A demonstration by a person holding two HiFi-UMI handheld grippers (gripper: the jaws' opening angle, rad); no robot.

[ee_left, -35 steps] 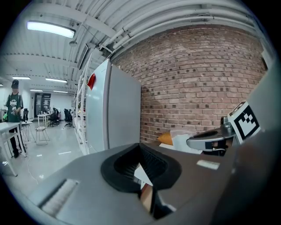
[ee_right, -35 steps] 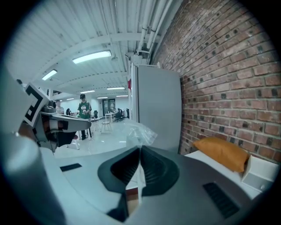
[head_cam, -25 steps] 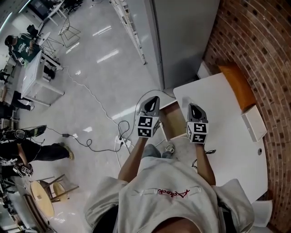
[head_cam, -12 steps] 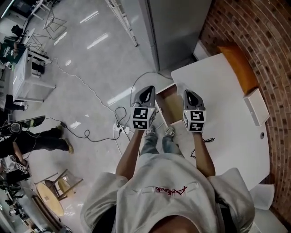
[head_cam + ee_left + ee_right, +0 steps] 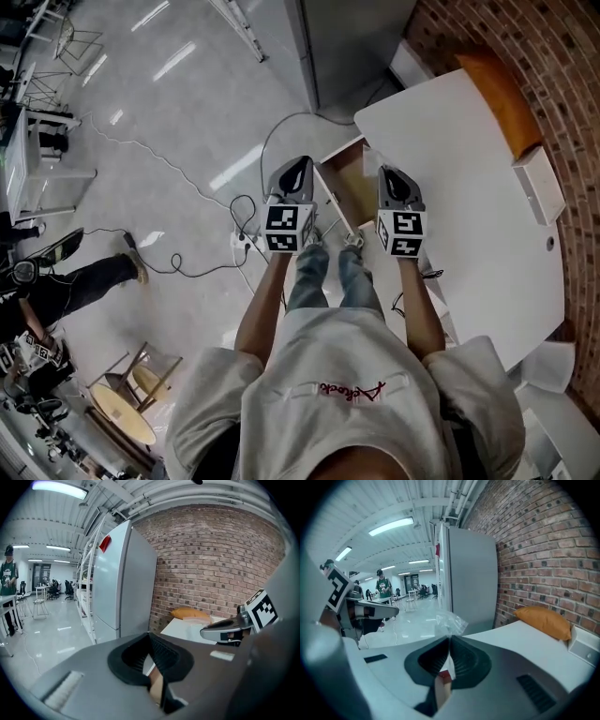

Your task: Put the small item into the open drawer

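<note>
Both are being held beside the open drawer [image 5: 345, 184] at the table [image 5: 469, 159]; a clear bag [image 5: 449, 622] is being pinched in the right gripper [image 5: 395, 176], left gripper [image 5: 295, 172] closed, empty.

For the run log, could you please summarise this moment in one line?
left gripper shut, empty | right gripper shut on clear bag | drawer open, bag not inside

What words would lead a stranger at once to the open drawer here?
Find the white table beside the brick wall. The drawer juts from the edge away from that wall. It alone is open, with a brown wooden inside.
</note>
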